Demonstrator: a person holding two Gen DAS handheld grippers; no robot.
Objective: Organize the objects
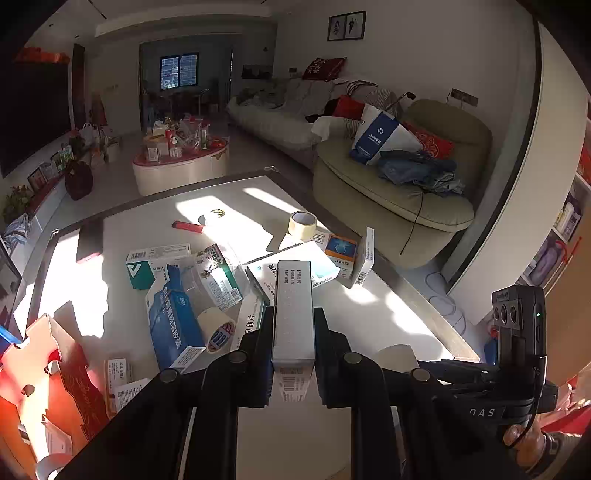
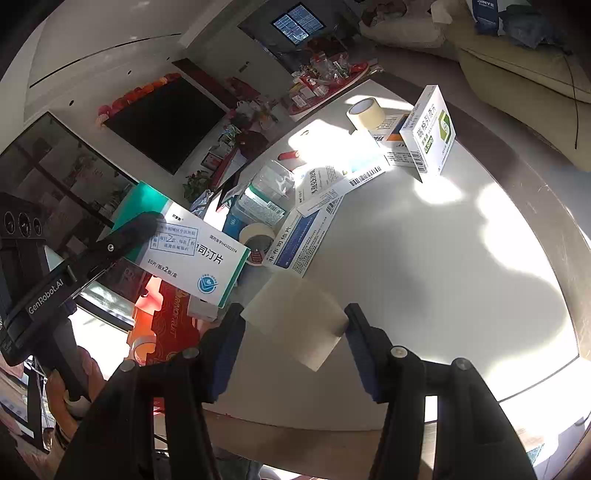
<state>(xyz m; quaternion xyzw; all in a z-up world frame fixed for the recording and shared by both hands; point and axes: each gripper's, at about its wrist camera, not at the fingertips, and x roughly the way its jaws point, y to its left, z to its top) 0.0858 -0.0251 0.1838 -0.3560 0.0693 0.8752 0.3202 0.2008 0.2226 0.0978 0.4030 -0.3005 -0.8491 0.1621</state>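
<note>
L gripper (image 1: 293, 354) clamps medicine box (image 1: 293, 306); R gripper (image 2: 295, 325) grips tape roll (image 2: 295, 321).

Before me: white walls, two framed pictures (image 1: 346, 25), cluttered sofa (image 1: 280, 107), olive armchair (image 1: 399, 177), oval coffee table (image 1: 181, 162), distant window (image 1: 179, 72); hard sunlight patches.

Left gripper (image 2: 155, 225) arm: "GenRobot.AI"
Held medicine box (image 2: 192, 251): "10片/板x2板/盒"
Red carton (image 2: 173, 325): "FRUIT"
Paper bag (image 1: 380, 138): "AINVE"
</note>
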